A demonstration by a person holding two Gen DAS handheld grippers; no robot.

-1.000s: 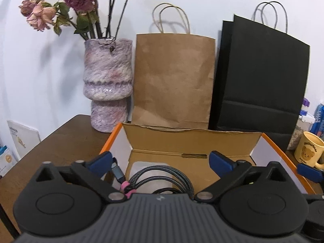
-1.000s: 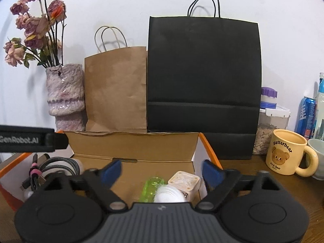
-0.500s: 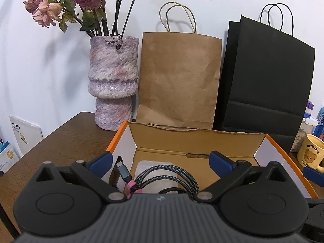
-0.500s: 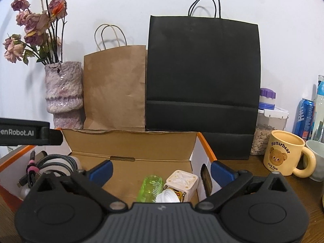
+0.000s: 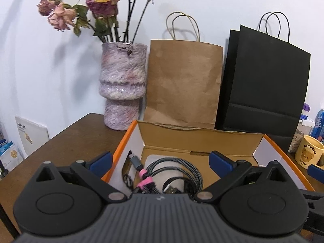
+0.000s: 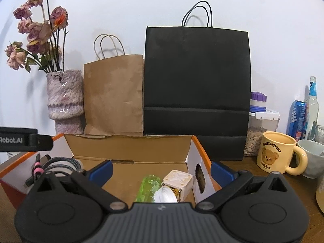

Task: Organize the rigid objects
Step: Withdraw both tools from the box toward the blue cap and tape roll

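An open cardboard box (image 5: 200,139) with orange edges stands on the brown table. In the left wrist view a coiled braided cable (image 5: 178,168) with a pink tie lies in its left end. In the right wrist view the box (image 6: 129,143) holds a green translucent piece (image 6: 147,188), a cream cube (image 6: 178,182) and a white round object (image 6: 165,195) at its right end. My left gripper (image 5: 160,160) is open and empty above the cable. My right gripper (image 6: 161,170) is open and empty above those objects.
A purple vase (image 5: 122,85) with dried roses, a brown paper bag (image 5: 182,81) and a black paper bag (image 6: 195,89) stand behind the box. A yellow bear mug (image 6: 277,156), a seed jar (image 6: 258,129), a can and a bottle stand at the right.
Both grippers have risen and pulled back a little from the box. The right gripper's fingers have spread wider. The objects in the box have not moved.
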